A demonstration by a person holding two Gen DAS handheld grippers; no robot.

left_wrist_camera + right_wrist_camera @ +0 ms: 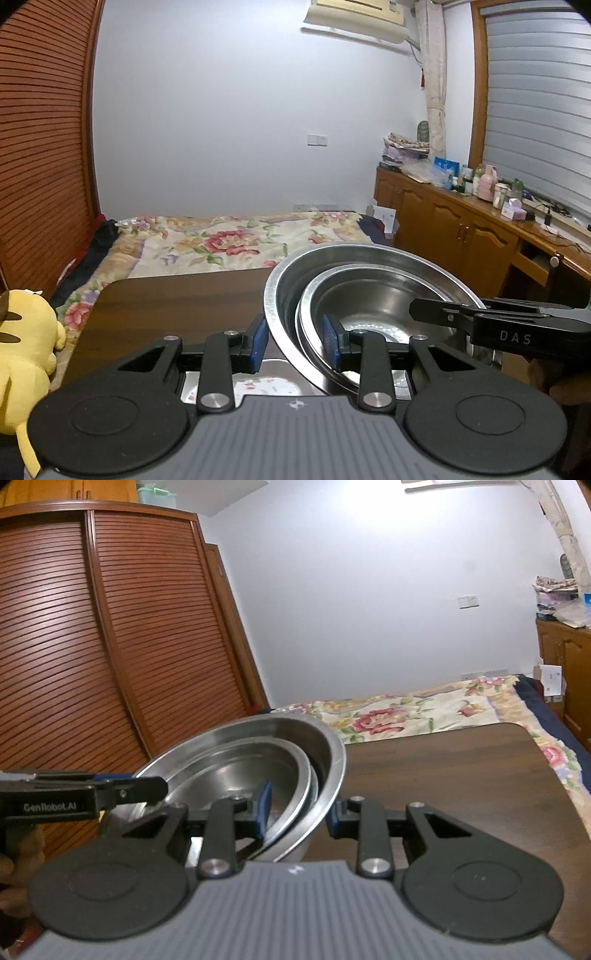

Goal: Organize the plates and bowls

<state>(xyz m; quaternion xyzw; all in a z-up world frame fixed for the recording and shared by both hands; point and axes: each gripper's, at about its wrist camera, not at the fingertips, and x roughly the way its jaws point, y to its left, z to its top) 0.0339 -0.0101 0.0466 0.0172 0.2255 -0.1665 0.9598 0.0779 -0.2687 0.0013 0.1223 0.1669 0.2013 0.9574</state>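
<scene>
Two nested steel bowls are held over a dark wooden table (166, 302): a large outer bowl (284, 288) with a smaller bowl (369, 299) inside. My left gripper (295, 341) straddles their left rims, one blue pad outside, one inside, clamped on both. My right gripper (297, 810) clamps the opposite rims of the large bowl (332, 760) and the smaller bowl (240, 771) the same way. Each gripper shows in the other's view, the right one (417, 308) and the left one (162, 786). A flowered plate (258, 387) lies below, mostly hidden.
A flowered bed (229, 240) lies beyond the table. A yellow plush toy (22, 354) sits at the left. A wooden cabinet (461, 225) with clutter runs along the right wall. A slatted wardrobe (92, 646) stands left.
</scene>
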